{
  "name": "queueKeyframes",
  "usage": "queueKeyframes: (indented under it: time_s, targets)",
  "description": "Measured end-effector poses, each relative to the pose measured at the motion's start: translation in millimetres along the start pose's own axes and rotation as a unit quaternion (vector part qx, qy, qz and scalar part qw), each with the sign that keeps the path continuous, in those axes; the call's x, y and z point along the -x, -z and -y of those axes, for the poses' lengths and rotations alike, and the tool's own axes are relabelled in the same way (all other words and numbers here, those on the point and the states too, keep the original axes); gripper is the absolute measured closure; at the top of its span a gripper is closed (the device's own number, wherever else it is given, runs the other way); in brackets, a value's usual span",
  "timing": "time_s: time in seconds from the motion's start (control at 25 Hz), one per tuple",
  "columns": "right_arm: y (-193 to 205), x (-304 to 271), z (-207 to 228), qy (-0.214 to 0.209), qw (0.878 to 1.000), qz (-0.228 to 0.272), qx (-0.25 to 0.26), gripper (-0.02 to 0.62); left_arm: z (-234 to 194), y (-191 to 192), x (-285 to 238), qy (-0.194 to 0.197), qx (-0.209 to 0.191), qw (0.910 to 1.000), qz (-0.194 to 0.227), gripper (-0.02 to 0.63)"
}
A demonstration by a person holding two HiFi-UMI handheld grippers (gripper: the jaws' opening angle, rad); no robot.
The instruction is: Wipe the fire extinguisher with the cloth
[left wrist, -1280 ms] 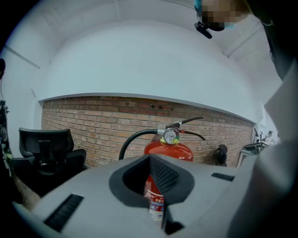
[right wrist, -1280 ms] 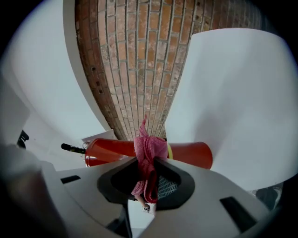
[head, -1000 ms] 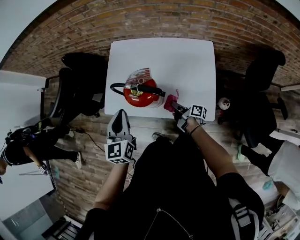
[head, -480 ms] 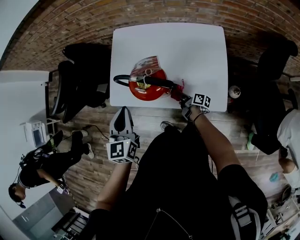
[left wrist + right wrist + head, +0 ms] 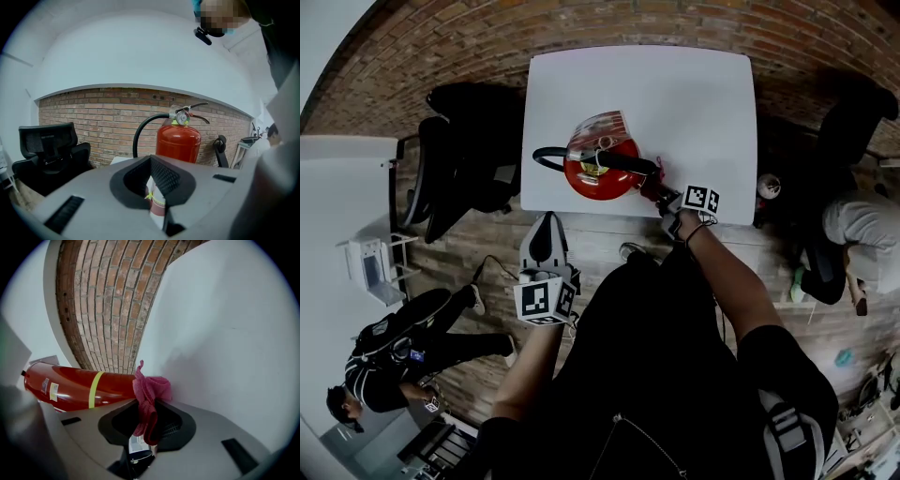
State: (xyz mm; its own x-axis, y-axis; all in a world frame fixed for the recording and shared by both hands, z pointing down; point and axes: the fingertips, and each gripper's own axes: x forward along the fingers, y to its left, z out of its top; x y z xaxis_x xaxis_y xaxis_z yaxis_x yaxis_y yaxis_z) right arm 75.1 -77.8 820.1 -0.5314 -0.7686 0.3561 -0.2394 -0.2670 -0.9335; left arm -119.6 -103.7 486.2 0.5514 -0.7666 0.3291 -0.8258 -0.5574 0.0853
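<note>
A red fire extinguisher [image 5: 598, 178] stands upright near the front edge of the white table [image 5: 694, 103], its black hose curving to its left. My right gripper [image 5: 661, 195] is shut on a pink cloth [image 5: 654, 186] and presses it against the extinguisher's right side. In the right gripper view the cloth [image 5: 149, 390] bunches out of the jaws against the red cylinder [image 5: 79, 385]. My left gripper [image 5: 546, 230] hovers off the table in front of the extinguisher [image 5: 178, 140], jaws together and holding nothing.
Black office chairs stand to the left [image 5: 459, 159] and right [image 5: 853, 122] of the table. One person [image 5: 403, 352] is on the wooden floor at lower left, another [image 5: 862, 225] at the right. A brick wall [image 5: 93, 117] lies behind the table.
My right gripper carried the pink cloth left from the tabletop up against the extinguisher's side. The left gripper stayed in place. The person at lower left has walked on.
</note>
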Motion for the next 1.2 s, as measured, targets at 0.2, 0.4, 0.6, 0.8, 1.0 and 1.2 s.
queueKeyframes:
  time_s: [0.2,0.4,0.6,0.8,1.0,1.2]
  targets:
    - [2,11,-29,-0.028,1.000,0.001,-0.006,0.495,2,-6,1,-0.001,0.003,0.9999,0.012,0.577]
    - [2,21,-55,-0.043,0.999,0.001,-0.003,0.495,9,-13,3,0.001,0.007,0.9997,0.023,0.575]
    - [-1,30,-76,-0.052,0.999,0.003,-0.004,0.495,15,-19,1,0.003,0.008,0.9995,0.032,0.575]
    - [-2,38,-95,-0.052,0.999,0.006,-0.009,0.495,17,-25,-1,0.002,0.013,0.9991,0.041,0.575]
    - [-5,49,-123,-0.075,0.997,0.010,-0.014,0.495,23,-32,-2,0.005,0.015,0.9985,0.052,0.577]
    - [-6,60,-149,-0.092,0.996,0.011,-0.017,0.495,24,-35,-3,0.005,0.019,0.9980,0.060,0.575]
